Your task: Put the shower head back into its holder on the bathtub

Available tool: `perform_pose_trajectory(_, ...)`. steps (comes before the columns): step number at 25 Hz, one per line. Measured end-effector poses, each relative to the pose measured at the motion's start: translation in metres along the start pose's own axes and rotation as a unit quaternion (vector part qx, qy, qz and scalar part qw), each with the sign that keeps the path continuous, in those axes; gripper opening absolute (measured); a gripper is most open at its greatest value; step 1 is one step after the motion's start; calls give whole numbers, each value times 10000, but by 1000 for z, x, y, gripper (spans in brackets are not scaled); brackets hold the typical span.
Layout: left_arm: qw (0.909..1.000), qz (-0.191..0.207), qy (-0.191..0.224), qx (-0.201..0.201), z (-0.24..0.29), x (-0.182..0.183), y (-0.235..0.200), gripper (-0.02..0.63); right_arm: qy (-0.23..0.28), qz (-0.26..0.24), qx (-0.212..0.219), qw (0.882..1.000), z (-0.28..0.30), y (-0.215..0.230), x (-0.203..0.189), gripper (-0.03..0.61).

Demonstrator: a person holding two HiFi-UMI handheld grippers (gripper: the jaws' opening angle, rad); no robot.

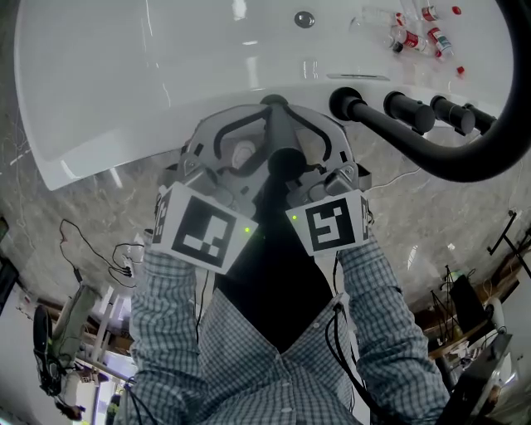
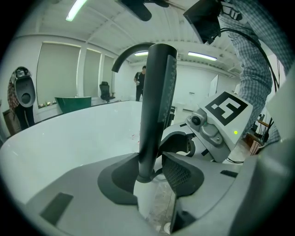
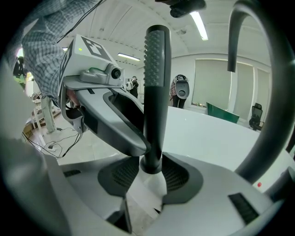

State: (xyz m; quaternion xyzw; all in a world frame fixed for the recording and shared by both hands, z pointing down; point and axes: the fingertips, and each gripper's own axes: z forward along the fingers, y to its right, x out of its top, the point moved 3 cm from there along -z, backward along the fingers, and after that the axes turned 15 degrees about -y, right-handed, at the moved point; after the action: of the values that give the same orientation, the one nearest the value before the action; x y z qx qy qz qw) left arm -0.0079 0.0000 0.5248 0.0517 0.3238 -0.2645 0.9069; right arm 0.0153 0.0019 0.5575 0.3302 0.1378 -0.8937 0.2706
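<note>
Up close, two checked sleeves (image 1: 166, 307) reach forward, each ending in a marker cube (image 1: 203, 228) (image 1: 328, 222), the cubes side by side and nearly touching. Beyond them the left tongs (image 2: 150, 168) and right tongs (image 3: 151, 173) meet on one thing: the shower head (image 2: 156, 101), a black stick standing upright with a ribbed grip near its top. The left gripper view shows the left tongs closed on its lower end, both dark pads against it. The right gripper view shows the right tongs clamped on it the same way, from the other side. In the head view the shower head sits between the two tongs, over the near rim of the white tub (image 1: 124, 100), where the rim meets the grey marbled floor (image 1: 83, 216). Thin cables (image 1: 91, 249) trail over that floor at the left.

Just right of the tongs, a thick black pipe (image 1: 465, 162) curves away along the rim, beside a row of black knobs (image 1: 406, 110). Farther in, small bottles (image 1: 415, 37) lie scattered in the tub's far right part, and a round drain (image 1: 304, 18) sits near its far wall. Well beyond the tub, a person (image 2: 140, 83) stands in the room.
</note>
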Motion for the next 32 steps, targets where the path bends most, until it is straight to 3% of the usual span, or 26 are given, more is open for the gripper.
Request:
perform_pose_trajectory(10,9997,-107,-19,227,-15,-15,-5,140,-207,-135,-202,9995,-9,4,-6,129)
perform_pose_trajectory(13,9994,-164,3,313,-18,-20,-6,102,-191,-48,-279,9994,-13,6,-8,106)
perform_pose_trajectory(16,9989,-260,135,373,-20,-21,-7,51,-186,28,-313,9993,-16,7,-10,51)
perform_pose_trajectory(20,9962,-630,444,396,-22,-22,-9,15,-213,66,-262,9994,-19,6,-13,31)
perform_pose_trajectory(27,9919,-999,736,270,-39,-15,-5,11,-93,125,-322,9994,-38,9,3,18)
perform_pose_trajectory(32,9912,-990,843,240,-65,4,1,11,107,220,-434,9988,-69,13,26,18)
